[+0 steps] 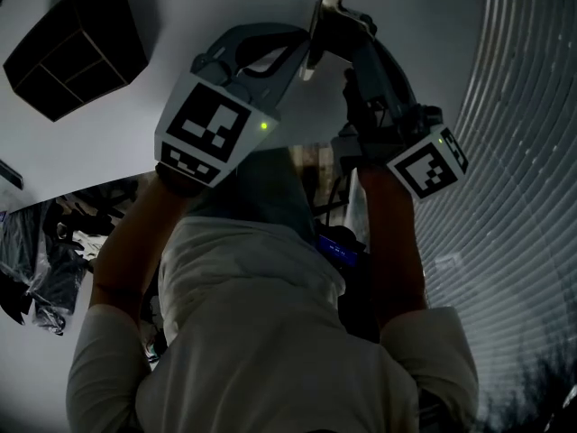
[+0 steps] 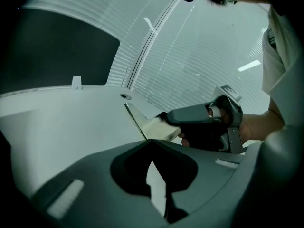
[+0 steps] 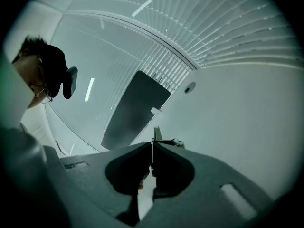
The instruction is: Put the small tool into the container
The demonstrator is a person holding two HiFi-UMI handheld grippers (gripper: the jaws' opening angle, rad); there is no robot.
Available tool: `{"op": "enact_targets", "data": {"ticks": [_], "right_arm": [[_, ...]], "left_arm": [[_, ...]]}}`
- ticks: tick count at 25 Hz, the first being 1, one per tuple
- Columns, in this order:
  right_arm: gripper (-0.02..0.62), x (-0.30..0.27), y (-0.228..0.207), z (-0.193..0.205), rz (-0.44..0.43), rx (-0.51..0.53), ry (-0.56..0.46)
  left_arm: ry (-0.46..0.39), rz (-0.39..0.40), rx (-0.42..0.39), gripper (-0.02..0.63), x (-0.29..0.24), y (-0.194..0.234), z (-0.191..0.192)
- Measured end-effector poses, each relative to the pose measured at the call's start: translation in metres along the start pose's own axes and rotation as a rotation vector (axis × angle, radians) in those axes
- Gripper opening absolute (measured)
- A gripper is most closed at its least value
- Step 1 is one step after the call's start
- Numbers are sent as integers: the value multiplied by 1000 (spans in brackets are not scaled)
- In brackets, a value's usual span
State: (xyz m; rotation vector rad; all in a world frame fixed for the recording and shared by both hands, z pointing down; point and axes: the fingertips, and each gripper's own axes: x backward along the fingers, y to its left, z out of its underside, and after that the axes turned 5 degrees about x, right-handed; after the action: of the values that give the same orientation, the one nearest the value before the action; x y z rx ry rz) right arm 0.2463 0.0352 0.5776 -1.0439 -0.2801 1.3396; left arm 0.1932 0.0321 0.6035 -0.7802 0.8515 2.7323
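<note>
The small tool is a scraper with a flat metal blade [image 2: 135,116] and a pale handle [image 2: 159,127]. My right gripper [image 2: 165,122] is shut on the handle and holds the tool clear of the white surface. In the right gripper view the blade [image 3: 156,134] shows edge-on, sticking out past the closed jaws of the right gripper [image 3: 152,148]. In the head view the scraper [image 1: 326,3] rises from the right gripper [image 1: 341,21]. My left gripper [image 2: 152,141], just beside it, is shut with nothing in it [image 1: 302,50]. The black compartmented container [image 1: 77,48] lies off to the upper left.
A dark panel [image 2: 57,51] and a ribbed, blind-like wall [image 1: 518,152] border the white surface [image 2: 61,122]. A small round fitting [image 2: 125,95] and a white clip [image 2: 76,82] sit at its far edge. Cluttered dark items [image 1: 45,242] lie at the left.
</note>
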Motion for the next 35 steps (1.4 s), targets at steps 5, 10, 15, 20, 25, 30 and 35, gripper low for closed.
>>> {"op": "enact_targets", "data": {"ticks": [5,10,15,20,25,30,35], "right_arm": [[6,8,26,-24,-16,53,-47],[6,25,52,-46,-25,87,-87],[6,33,82,-57,-27,110,-107],[6,44,116,-72,-32,164,-139],[6,64,158,-84,-48,217,-179],[6,69,182,-88,-67,210,-185],[6,71,206,-97,-97,275,-203]], "left_arm": [[-51,-10,-32,3,19,-7,-28],[-95,-14,-71,3,40,-24,-60],[-133,-20,-75,3,71,-29,-81],[-182,-20,-92,2,100,-40,-105],[-240,-19,-115,3,134,-59,-128],[-261,-40,-95,3,157,-60,-135],[-305,-61,-107,3,179,-63,-153]]}}
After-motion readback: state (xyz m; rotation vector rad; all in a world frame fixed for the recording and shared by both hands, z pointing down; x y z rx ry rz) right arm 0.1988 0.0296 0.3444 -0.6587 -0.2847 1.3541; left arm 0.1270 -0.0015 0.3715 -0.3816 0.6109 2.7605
